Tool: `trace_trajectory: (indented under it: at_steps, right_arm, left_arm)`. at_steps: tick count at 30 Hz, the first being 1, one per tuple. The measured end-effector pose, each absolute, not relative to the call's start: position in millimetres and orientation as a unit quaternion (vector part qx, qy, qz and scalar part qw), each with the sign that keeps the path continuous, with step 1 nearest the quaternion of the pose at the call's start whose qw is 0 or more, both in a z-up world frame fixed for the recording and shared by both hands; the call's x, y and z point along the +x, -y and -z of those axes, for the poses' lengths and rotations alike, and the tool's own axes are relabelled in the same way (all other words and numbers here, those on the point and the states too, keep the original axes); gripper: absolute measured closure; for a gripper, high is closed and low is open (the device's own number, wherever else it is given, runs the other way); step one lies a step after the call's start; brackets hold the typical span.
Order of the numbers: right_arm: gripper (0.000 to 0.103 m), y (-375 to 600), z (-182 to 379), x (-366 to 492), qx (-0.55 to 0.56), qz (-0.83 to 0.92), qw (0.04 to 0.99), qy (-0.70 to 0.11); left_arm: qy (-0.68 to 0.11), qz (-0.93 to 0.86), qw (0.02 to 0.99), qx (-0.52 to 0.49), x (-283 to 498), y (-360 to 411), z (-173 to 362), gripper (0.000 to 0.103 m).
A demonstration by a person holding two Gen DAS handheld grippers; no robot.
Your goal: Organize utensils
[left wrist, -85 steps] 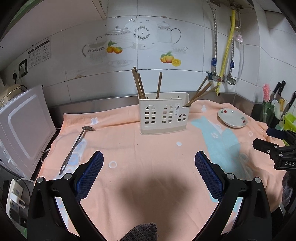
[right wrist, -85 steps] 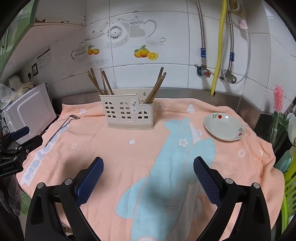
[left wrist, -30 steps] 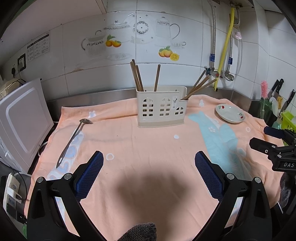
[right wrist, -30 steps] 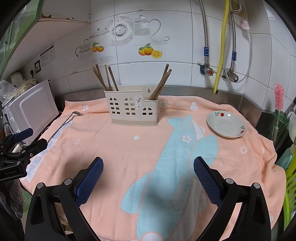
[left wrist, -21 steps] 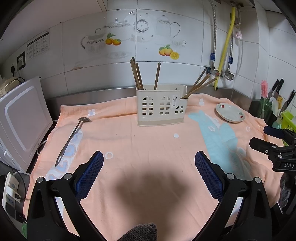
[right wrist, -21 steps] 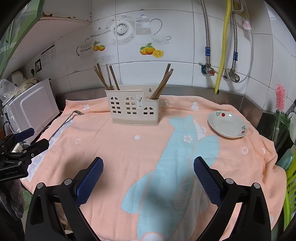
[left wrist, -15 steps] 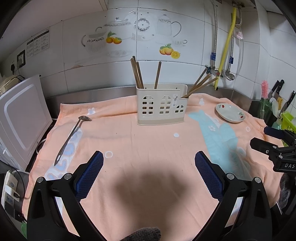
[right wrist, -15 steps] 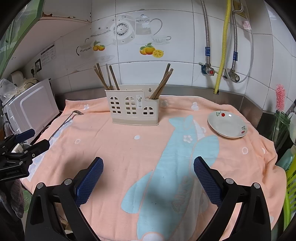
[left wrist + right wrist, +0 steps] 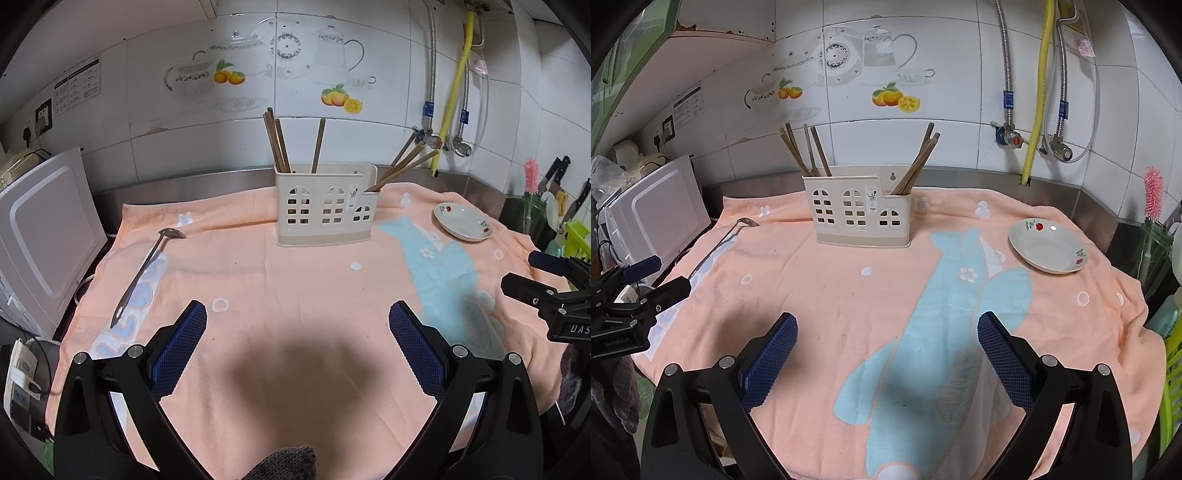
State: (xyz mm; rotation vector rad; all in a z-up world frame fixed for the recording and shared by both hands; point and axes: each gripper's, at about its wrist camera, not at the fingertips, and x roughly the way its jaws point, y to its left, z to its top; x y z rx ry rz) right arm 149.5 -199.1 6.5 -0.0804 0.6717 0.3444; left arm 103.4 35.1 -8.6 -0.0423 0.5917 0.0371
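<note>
The left gripper [image 9: 297, 319] with blue pads is wide open and holds nothing. The right gripper [image 9: 886, 330] is wide open and empty too. Both hang over the orange towel with a blue fish [image 9: 849, 295]. A long silver metal spoon [image 9: 146, 264] lies flat on the towel, far to the left of the left gripper. The cream plastic holder with little windows [image 9: 325, 210] stands straight ahead, with brown wooden chopsticks [image 9: 277, 142] in it. A small white dish [image 9: 1047, 249] sits to the right.

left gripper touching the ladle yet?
Apart. In the left wrist view the left gripper hangs open above the towel, with bare cloth between its left fingertip and the ladle lying further left.
</note>
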Motion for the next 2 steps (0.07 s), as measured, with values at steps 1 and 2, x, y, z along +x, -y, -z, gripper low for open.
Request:
trace_trajectory:
  at_steps: [1, 2]
  right_arm:
    - [0.008, 199.7, -6.0, 149.8, -0.039, -0.168, 0.929, -0.328]
    - [0.008, 199.5, -5.5, 149.8, -0.040, -0.168, 0.929, -0.329]
  left_arm:
    - [-0.292, -0.019, 0.956, -0.021, 103.7, -35.3, 9.1, 0.005]
    - [-0.293, -0.019, 0.956, -0.021, 103.6, -35.1, 9.5, 0.005]
